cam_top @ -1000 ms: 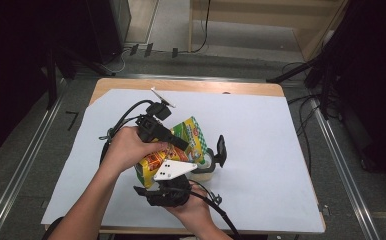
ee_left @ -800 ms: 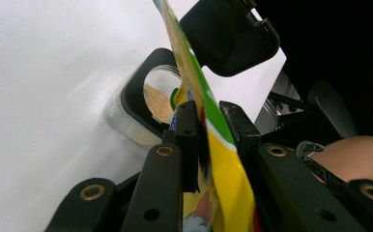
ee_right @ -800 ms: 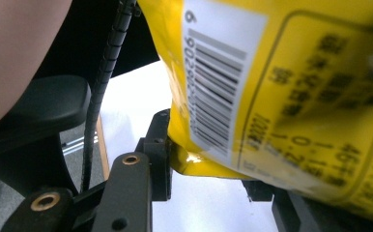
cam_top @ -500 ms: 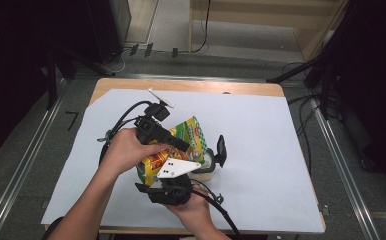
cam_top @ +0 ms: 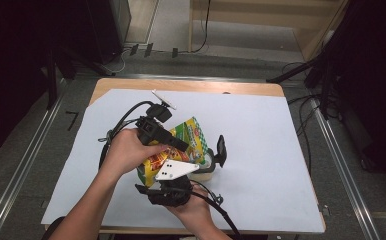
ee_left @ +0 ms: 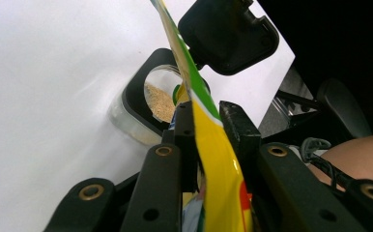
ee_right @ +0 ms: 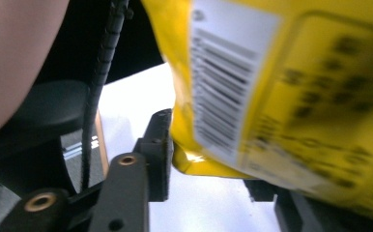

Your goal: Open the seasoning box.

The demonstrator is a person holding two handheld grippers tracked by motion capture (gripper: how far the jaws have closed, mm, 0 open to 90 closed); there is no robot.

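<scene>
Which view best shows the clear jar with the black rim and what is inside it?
The left gripper view: the clear black-rimmed jar faces the camera, with tan powder visible inside, beside the yellow-green snack bag. The high view gives just a sliver of the jar behind bag and grippers. In the right gripper view the bag blocks it.

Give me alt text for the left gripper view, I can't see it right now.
The left claw pinches a yellow-and-green snack bag edge-on between its black jaws. Beyond it, a clear jar with a black rim holds tan crumbs and sits on the white table sheet; the jar's black lid stands open above it.
</scene>
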